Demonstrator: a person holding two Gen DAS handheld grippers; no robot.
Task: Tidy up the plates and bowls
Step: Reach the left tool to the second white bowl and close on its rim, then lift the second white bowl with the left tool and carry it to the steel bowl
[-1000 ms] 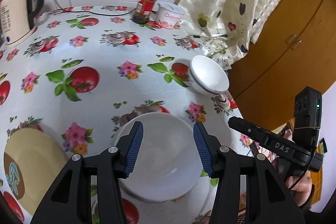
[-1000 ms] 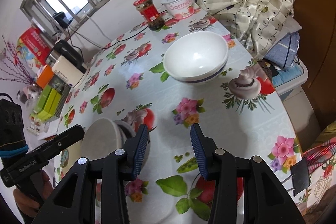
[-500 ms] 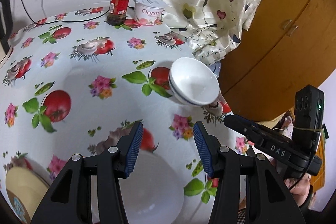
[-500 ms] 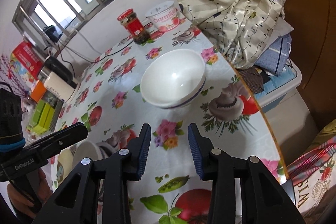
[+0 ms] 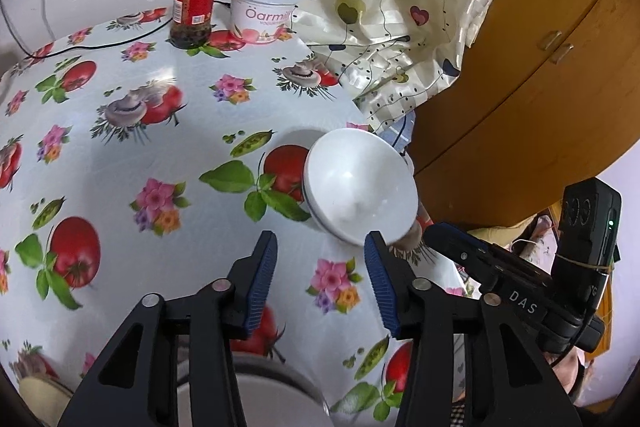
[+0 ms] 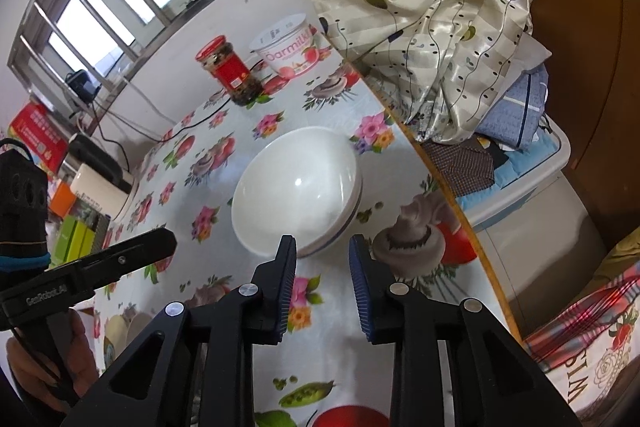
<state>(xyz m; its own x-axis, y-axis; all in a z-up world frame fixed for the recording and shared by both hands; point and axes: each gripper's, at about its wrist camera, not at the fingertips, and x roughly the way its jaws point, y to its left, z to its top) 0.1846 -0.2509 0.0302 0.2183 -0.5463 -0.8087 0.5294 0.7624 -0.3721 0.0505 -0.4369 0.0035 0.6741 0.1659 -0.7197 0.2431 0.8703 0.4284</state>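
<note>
Meanwhile, the white bowl (image 6: 298, 189) sat mid-frame in the right wrist view, near the table edge (image 6: 448, 195). The right gripper (image 6: 322, 247) hung just below its rim, jaws narrowed from closing, nothing between them. The left gripper (image 5: 320, 247) likewise had closed partway, empty. A narrowed pinch might miss the rim and nudge the bowl toward that edge.
</note>
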